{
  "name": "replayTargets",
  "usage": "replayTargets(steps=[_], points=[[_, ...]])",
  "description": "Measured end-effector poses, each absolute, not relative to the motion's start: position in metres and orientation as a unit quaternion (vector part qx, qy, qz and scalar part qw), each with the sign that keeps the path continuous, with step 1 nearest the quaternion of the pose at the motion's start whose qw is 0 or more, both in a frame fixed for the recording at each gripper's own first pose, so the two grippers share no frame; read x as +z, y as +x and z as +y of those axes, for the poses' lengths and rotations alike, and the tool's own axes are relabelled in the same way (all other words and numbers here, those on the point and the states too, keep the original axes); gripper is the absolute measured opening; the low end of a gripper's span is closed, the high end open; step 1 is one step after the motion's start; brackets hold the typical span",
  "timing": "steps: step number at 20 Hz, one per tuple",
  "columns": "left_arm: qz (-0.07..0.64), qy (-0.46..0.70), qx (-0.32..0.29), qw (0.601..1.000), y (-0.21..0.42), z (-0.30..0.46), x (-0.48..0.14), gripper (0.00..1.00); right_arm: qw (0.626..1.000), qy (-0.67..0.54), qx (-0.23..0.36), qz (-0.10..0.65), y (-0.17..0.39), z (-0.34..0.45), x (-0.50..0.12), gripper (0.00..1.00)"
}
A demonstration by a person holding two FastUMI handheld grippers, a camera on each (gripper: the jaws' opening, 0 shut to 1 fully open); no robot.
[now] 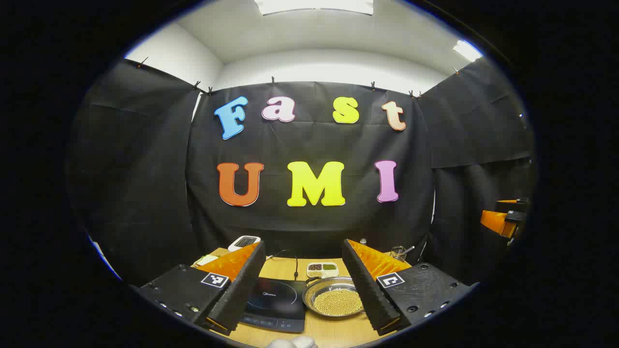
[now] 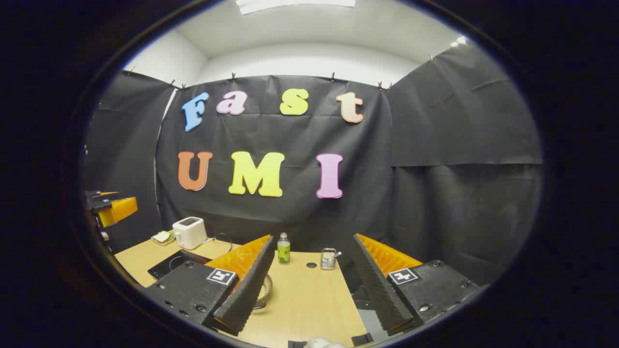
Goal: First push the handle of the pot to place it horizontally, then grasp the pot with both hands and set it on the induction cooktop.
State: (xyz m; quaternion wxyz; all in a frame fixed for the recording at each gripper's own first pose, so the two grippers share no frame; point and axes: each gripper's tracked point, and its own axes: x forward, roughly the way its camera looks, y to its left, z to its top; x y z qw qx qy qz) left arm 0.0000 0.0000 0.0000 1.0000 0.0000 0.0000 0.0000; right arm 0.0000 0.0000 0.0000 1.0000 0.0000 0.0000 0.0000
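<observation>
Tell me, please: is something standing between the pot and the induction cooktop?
Nothing visible does. In the left gripper view the pot, filled with small yellowish beads, sits directly beside the induction cooktop on the table, with bare glass facing it.

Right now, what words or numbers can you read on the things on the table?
None can be read.
Cooktop: small pale mark, too blurred.
Bottle: label too small.
Left hand-held gripper: its square tag is a black-and-white pattern, no words.
</observation>
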Motion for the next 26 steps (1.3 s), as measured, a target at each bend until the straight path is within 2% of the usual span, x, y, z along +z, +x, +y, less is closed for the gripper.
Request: replayTargets(steps=[1, 2, 4, 5, 6, 7, 9, 10, 12, 13, 14, 15, 16, 18, 19, 20, 22, 23, 24, 26], points=[[-0.001, 0.000, 0.000, 1.000, -0.001, 0.002, 0.001, 0.95, 1.000, 0.002, -0.001, 0.000, 0.000, 0.001, 0.001, 1.00], [-0.002, 0.000, 0.000, 1.000, -0.001, 0.003, 0.001, 0.95, 1.000, 0.003, -0.001, -0.002, -0.001, 0.001, 0.001, 0.96], [-0.004, 0.003, 0.002, 1.000, -0.002, 0.006, 0.001, 0.95, 1.000, 0.004, -0.003, -0.005, -0.002, 0.002, 0.002, 1.00], [-0.005, 0.003, 0.003, 1.000, -0.002, 0.008, 0.002, 0.95, 1.000, 0.004, -0.002, -0.005, -0.003, 0.003, 0.002, 0.96], [-0.006, 0.003, 0.003, 1.000, -0.003, 0.008, 0.003, 0.95, 1.000, 0.004, -0.003, -0.005, -0.003, 0.004, 0.003, 1.00], [-0.007, 0.002, 0.004, 1.000, -0.004, 0.011, 0.003, 0.95, 1.000, 0.004, -0.003, -0.006, -0.004, 0.004, 0.004, 0.96], [-0.009, 0.004, 0.007, 1.000, -0.004, 0.015, 0.004, 0.95, 1.000, 0.003, -0.004, -0.007, -0.004, 0.005, 0.005, 0.96], [-0.008, 0.004, 0.007, 1.000, -0.004, 0.016, 0.003, 0.95, 1.000, 0.003, -0.003, -0.006, -0.003, 0.007, 0.005, 1.00], [-0.009, 0.003, 0.009, 1.000, -0.005, 0.019, 0.003, 0.95, 1.000, 0.003, -0.001, -0.009, -0.003, 0.010, 0.006, 0.96], [-0.009, 0.002, 0.011, 1.000, -0.005, 0.021, 0.003, 0.84, 1.000, 0.002, -0.001, -0.011, -0.002, 0.011, 0.008, 0.96], [-0.008, 0.001, 0.011, 1.000, -0.007, 0.023, 0.003, 0.95, 1.000, -0.001, 0.002, -0.009, -0.002, 0.014, 0.005, 0.96], [-0.006, 0.000, 0.010, 1.000, -0.008, 0.023, 0.001, 0.95, 1.000, -0.005, 0.003, -0.006, -0.001, 0.016, 0.003, 1.00], [-0.005, 0.000, 0.008, 1.000, -0.010, 0.023, 0.000, 0.95, 1.000, -0.008, 0.010, -0.004, -0.001, 0.021, 0.001, 0.96], [-0.002, 0.005, 0.009, 1.000, -0.012, 0.027, -0.005, 0.95, 1.000, -0.010, 0.019, 0.002, 0.004, 0.030, -0.004, 0.96], [0.001, 0.006, 0.011, 1.000, -0.013, 0.027, -0.007, 0.95, 1.000, -0.012, 0.026, 0.008, 0.004, 0.036, -0.008, 1.00], [0.002, 0.005, 0.012, 1.000, -0.015, 0.028, -0.008, 0.95, 0.999, -0.013, 0.036, 0.015, 0.006, 0.043, -0.014, 0.96], [0.004, 0.003, 0.014, 1.000, -0.019, 0.029, -0.013, 0.95, 0.998, -0.022, 0.060, 0.030, 0.011, 0.060, -0.025, 0.79], [0.005, 0.002, 0.017, 1.000, -0.020, 0.030, -0.015, 0.95, 0.996, -0.023, 0.078, 0.037, 0.013, 0.072, -0.030, 0.62], [0.007, 0.002, 0.021, 1.000, -0.022, 0.032, -0.016, 0.95, 0.994, -0.023, 0.094, 0.045, 0.016, 0.080, -0.036, 0.53], [0.008, 0.003, 0.028, 1.000, -0.026, 0.035, -0.017, 0.95, 0.990, -0.018, 0.123, 0.063, 0.025, 0.098, -0.052, 0.29]])
